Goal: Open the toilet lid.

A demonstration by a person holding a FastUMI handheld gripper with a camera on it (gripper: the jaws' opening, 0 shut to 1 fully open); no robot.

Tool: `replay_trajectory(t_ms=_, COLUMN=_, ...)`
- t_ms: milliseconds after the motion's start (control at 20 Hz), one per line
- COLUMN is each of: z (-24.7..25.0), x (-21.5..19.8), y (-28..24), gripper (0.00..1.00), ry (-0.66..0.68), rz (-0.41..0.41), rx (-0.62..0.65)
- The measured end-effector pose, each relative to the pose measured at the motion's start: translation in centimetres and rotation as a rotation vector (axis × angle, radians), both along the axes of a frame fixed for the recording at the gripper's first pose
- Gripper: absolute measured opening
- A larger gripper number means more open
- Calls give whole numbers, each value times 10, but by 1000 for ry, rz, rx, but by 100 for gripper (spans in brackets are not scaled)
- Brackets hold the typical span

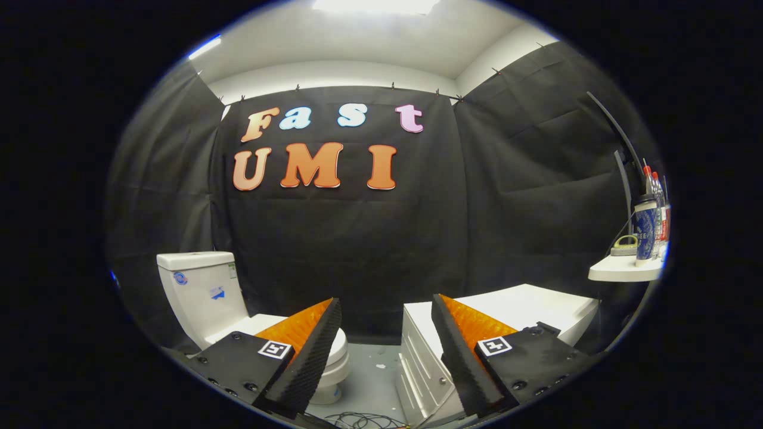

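1. Two fingers spread wide, nothing between them; gripper (386,333) hangs in the air, well back from the fixtures and pointed at the booth's back wall.
2. Toilet (238,310) stands on the floor ahead and off to the left of the fingers, its tank (199,292) against the left cloth wall. The left finger (310,351) hides much of the bowl.
3. Toilet lid (341,344) looks to be down: a flat pale rim shows just past the left finger's edge. Front lip is the part nearest the gap between the fingers; the hinge line should lie back toward the tank. I cannot tell the lid's seam from here.
4. Long axis of the toilet runs from the tank forward and rightward toward the middle of the floor (372,375).
5. White cabinet (506,310) sits ahead on the right, behind the right finger (462,357); a strip of bare floor separates it from the bowl.
6. Judgement: task not yet begun. The gripper must swing left and drop toward the lid's front lip; the cabinet's near corner limits room on the right.
7. Cables (357,420) lie on the floor below the fingers. A shelf (623,271) with bottles (653,214) sits far right, well clear.
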State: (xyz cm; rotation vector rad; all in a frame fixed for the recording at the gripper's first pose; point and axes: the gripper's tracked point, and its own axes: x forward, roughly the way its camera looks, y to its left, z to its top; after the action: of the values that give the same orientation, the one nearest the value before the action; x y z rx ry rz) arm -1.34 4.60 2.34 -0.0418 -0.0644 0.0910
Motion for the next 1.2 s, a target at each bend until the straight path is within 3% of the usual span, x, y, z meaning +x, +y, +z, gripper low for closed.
replay_trajectory(t_ms=450, z=20, x=16, y=17, gripper=97, ry=-44, rz=29, rx=52)
replay_trajectory(t_ms=650, z=57, x=52, y=41, gripper=97, ry=-117, rz=48, rx=116)
replay_trajectory(t_ms=800, z=60, x=84, y=77, gripper=98, ry=-93, rz=112, rx=133)
replay_trajectory(t_ms=1000, z=27, x=127, y=133, gripper=98, ry=-12, rz=207, rx=213)
replay_trajectory(t_ms=1200, z=-62, x=150, y=170, gripper=98, ry=149, rz=254, rx=323)
